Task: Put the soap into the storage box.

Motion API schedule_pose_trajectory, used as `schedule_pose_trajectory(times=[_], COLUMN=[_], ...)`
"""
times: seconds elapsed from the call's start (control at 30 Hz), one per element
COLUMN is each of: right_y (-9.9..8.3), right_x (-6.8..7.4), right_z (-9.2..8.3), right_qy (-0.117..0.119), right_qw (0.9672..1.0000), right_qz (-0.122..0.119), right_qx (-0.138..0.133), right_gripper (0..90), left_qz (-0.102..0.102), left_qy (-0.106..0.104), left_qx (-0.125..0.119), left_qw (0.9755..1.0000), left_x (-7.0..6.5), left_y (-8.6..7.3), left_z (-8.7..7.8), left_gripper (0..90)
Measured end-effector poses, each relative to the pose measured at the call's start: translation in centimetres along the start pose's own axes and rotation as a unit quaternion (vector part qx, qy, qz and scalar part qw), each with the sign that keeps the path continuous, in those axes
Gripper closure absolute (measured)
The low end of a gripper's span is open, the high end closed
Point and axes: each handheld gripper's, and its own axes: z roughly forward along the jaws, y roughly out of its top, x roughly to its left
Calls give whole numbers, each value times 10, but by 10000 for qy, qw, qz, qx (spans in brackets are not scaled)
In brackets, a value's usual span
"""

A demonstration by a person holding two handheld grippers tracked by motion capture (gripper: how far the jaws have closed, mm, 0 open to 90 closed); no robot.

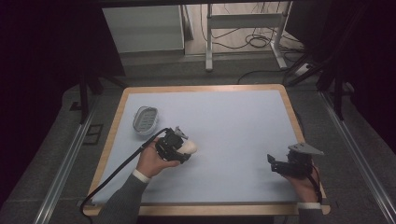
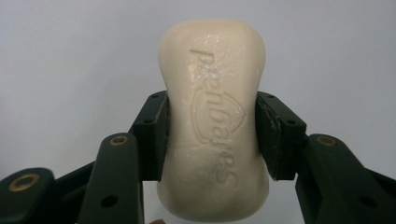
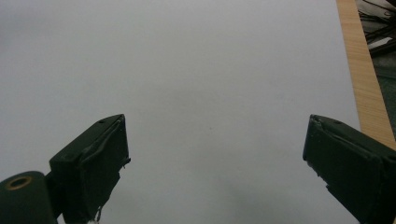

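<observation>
left gripper [image 1: 183,147] pinching soap bar [image 2: 213,126] across its waist | soap dish [image 1: 145,118] just far-left | right gripper [image 3: 215,163] spread, idle

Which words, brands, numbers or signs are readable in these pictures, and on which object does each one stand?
"pienbajes", as well as it can be read: a word embossed lengthwise in the cream soap bar, seen in the left gripper view; some letters are soft, so the spelling is uncertain. A curved emblem line is pressed in around its middle.
The soap dish, the grippers and the table mat show no readable text.
</observation>
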Motion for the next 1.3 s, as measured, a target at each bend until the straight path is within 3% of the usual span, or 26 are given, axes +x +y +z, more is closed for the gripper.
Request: schedule_pose_trajectory(times=[0.73,1.3], right_y=[-1,-2], right_x=[-2,-2], right_z=[1,2], right_qy=[-23,-43], right_qw=[10000,10000], right_qz=[18,15], right_qx=[27,46], right_gripper=[65,66], left_qz=[-223,-317], left_qy=[144,250], left_qx=[-146,-168], left_qw=[9995,9990], left_x=[25,36], left_y=[3,4], left_z=[-17,-23], left_gripper=[495,495])
